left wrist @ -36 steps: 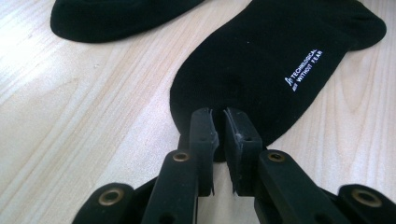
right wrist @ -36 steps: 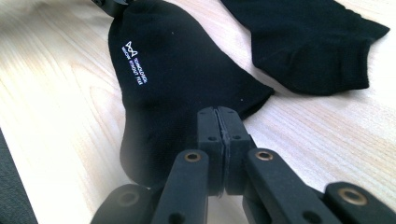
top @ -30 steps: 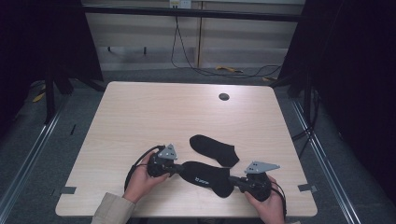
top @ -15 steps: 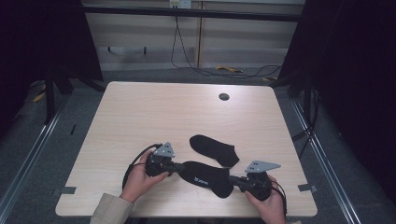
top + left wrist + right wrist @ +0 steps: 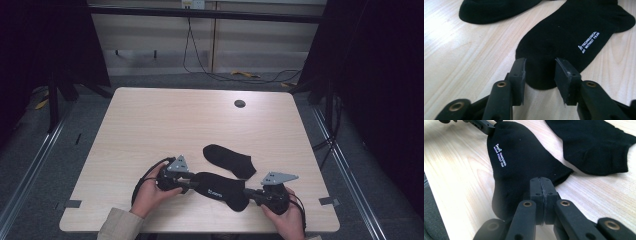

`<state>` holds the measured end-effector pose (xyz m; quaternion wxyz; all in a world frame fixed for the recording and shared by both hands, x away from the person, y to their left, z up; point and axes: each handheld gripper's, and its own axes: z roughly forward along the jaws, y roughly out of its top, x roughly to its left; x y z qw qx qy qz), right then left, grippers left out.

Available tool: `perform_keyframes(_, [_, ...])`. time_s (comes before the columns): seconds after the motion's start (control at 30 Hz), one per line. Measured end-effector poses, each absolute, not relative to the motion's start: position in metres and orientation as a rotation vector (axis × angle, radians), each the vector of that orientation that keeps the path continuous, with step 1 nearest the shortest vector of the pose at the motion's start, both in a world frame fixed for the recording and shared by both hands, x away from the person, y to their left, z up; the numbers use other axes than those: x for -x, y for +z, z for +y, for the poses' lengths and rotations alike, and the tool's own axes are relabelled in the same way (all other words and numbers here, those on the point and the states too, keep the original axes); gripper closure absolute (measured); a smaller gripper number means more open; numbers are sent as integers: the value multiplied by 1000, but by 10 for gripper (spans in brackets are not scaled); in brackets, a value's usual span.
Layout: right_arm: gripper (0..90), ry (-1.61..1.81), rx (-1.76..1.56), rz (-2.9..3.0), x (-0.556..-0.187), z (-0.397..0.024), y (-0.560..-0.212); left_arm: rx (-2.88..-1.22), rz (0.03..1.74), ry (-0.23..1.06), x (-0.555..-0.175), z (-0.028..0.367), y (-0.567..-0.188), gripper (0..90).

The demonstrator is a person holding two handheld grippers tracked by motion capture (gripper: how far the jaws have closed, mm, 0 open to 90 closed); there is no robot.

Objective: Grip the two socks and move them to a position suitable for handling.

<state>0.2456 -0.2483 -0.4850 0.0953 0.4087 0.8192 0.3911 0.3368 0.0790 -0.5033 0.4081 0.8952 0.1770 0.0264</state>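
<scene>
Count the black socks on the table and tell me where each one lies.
2. The printed sock lies stretched between the two grippers near the front edge; the plain sock lies flat just behind it.

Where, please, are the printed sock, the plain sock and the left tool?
Printed sock [image 5: 574, 30]: left gripper view, middle of its black fabric.
Plain sock [image 5: 229, 159]: high view, middle of its body.
Left tool [image 5: 540, 71]: left gripper view, midway between its parted tips.

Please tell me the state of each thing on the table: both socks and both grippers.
printed sock: lies flat between the grippers.
plain sock: flat, untouched, behind it.
left gripper: jaws just opened, apart around the printed sock's end, not pressing.
right gripper: shut, pinching the printed sock's other end.
</scene>
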Motion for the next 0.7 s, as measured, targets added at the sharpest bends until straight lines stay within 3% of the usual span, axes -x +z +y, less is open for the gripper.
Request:
perform_keyframes(0.23, [894,1162,-1214,2432,-246,-248,-485,-2305,457,49,-334,75,-499,857])
perform_keyframes(0.7, [896,1282,-1223,2392,-247,-253,-472,-2223,465,36,-334,79,-471,874])
